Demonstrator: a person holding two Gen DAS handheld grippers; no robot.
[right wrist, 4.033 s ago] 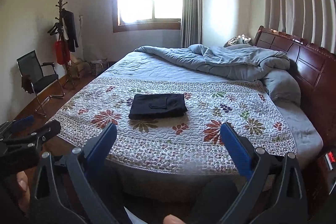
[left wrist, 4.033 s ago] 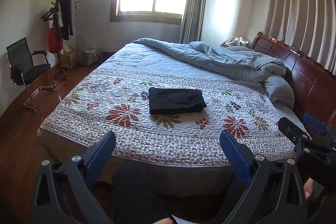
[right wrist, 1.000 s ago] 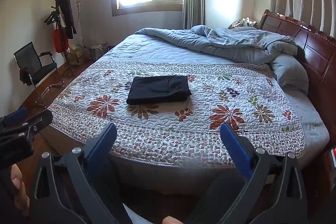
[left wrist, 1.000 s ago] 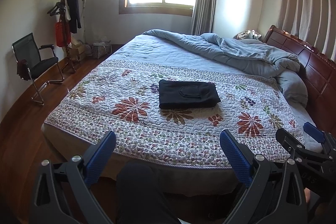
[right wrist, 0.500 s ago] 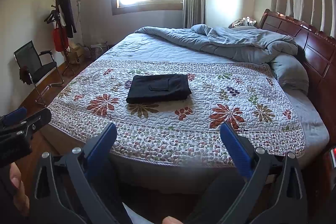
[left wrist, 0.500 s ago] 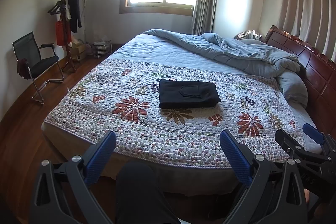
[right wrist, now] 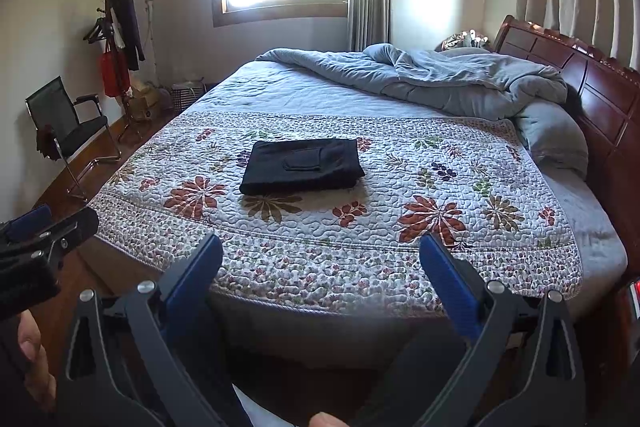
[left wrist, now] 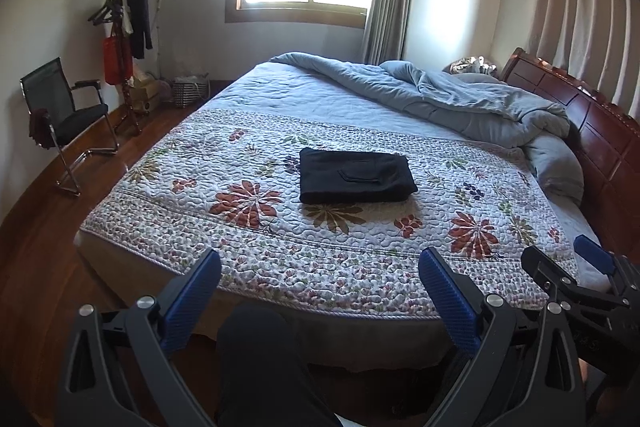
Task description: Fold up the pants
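Observation:
Black pants [left wrist: 356, 177] [right wrist: 302, 165] lie folded into a neat rectangle, pocket flap up, on the floral quilt [left wrist: 240, 247] [right wrist: 460, 259] in the middle of the bed. My left gripper [left wrist: 320, 267] is open, held back from the bed's near edge, nothing between its blue pads. My right gripper [right wrist: 320, 251] is open too, empty, also short of the bed edge. Each gripper shows in the other's view: the right gripper [left wrist: 568, 267] at the right border, the left gripper [right wrist: 48, 223] at the left border. Neither touches the pants.
A rumpled grey duvet [left wrist: 460, 99] and pillow [right wrist: 556, 139] fill the bed's far right by the wooden headboard [right wrist: 580, 75]. A black chair [left wrist: 68, 119] and coat stand [left wrist: 124, 39] sit at the left wall on wood floor. A dark-clad leg [left wrist: 260, 367] is below the left gripper.
Over four seconds both cameras rose and tipped a little, so the bed sits slightly lower and nearer in view. In the last half second almost nothing moved. The pants stay put.

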